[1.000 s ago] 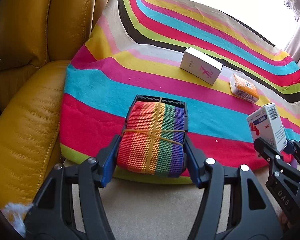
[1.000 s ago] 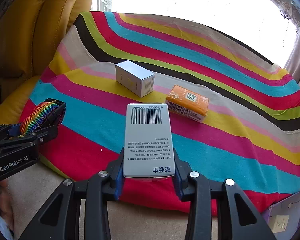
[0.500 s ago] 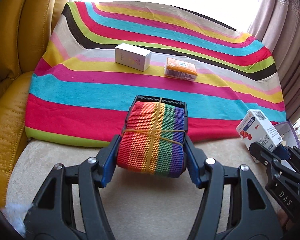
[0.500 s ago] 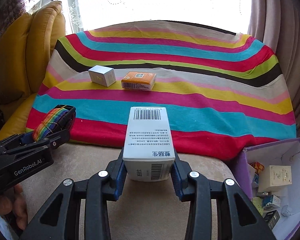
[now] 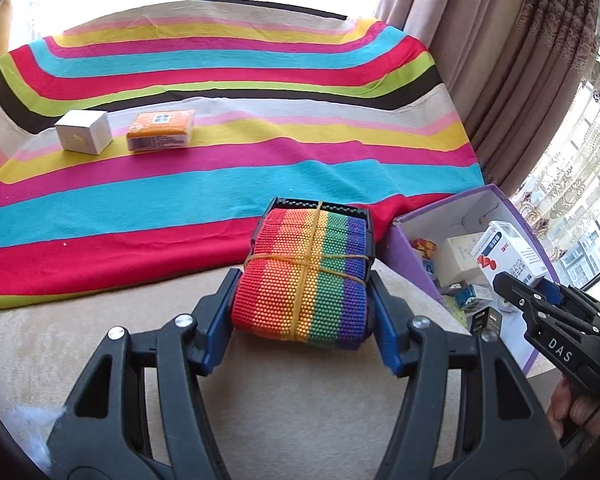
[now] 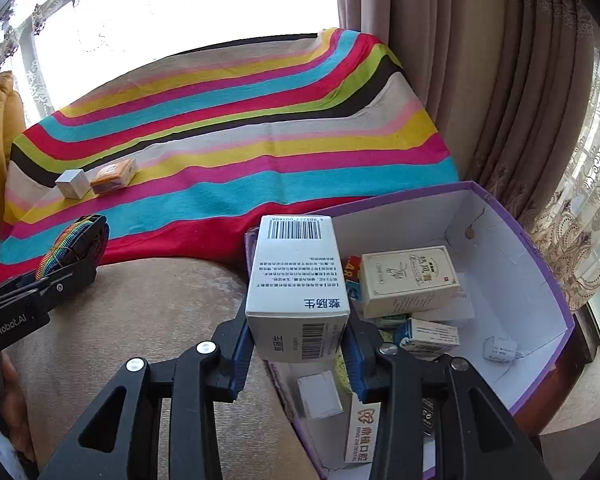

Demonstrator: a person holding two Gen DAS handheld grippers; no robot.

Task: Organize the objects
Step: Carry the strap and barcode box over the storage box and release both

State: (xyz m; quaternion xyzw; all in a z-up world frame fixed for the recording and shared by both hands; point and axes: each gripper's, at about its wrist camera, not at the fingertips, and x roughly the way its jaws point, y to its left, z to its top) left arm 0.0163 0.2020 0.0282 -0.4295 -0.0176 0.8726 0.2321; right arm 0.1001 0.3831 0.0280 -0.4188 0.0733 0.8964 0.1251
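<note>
My left gripper [image 5: 302,304] is shut on a rolled rainbow strap [image 5: 304,276] bound with a rubber band, held over the beige cushion. My right gripper [image 6: 298,338] is shut on a white medicine box [image 6: 296,280] with barcodes, hanging at the left edge of an open purple box [image 6: 540,248]. In the left wrist view that medicine box [image 5: 508,254] and the right gripper [image 5: 540,300] show at the right, over the purple box [image 5: 404,248]. The left gripper [image 6: 66,268] and the strap [image 6: 66,244] appear at the left of the right wrist view.
A small white box [image 5: 85,132] and an orange box [image 5: 160,130] lie on the striped cloth [image 5: 260,184] at the back left. The purple box holds several small packages, among them a cream carton [image 6: 410,280]. Curtains [image 6: 480,80] hang on the right.
Both grippers have swung to the right with their loads, away from the yellow cushions. The purple box has come into view and the right gripper now hangs over its edge.
</note>
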